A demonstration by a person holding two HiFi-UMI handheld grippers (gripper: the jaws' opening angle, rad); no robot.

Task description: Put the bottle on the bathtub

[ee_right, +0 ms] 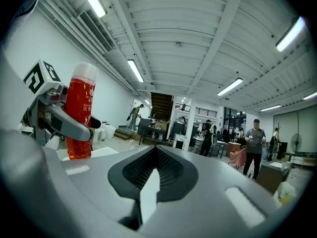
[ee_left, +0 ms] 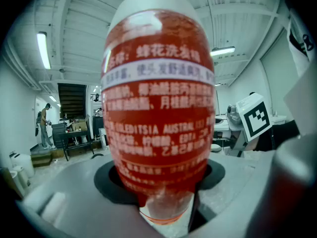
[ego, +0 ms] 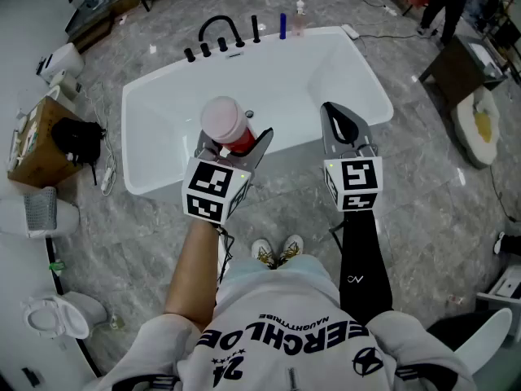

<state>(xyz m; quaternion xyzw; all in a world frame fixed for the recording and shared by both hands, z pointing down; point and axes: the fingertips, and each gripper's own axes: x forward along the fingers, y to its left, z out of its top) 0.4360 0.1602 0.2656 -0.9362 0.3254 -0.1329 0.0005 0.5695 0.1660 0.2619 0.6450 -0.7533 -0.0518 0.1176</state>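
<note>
Red bottle (ee_left: 158, 108) fills the left gripper view from edge to edge. Its label carries rows of white print, its top is pale, and the body shows red through a clear wall. It stands upright in the left tool (ego: 230, 143), whose jaws are clamped on its lower body, one on each side. From the right gripper view the same bottle (ee_right: 80, 114) shows a translucent cap (ee_right: 85, 71) above a red fill that reaches nearly to the cap.

In the head view the bottle (ego: 228, 125) is held in the air over the near part of the white bathtub (ego: 163, 104) — it rests on no rim or ledge. The tub's basin is white, with a small drain fitting (ego: 250, 114) beside the bottle.

The right tool (ego: 334, 114) hangs just beside it, over the tub's near rim, with its jaws pressed together and nothing between them; the right gripper view shows them meeting in a closed seam (ee_right: 151, 180).

On the tub's far rim stand a black faucet (ego: 220, 31), a blue bottle (ego: 282, 25) and a clear bottle (ego: 299, 19), side by side. On the grey floor (ego: 423, 186), left of the tub and well apart, sits a cardboard box (ego: 37, 145) — its contents cannot be made out.
</note>
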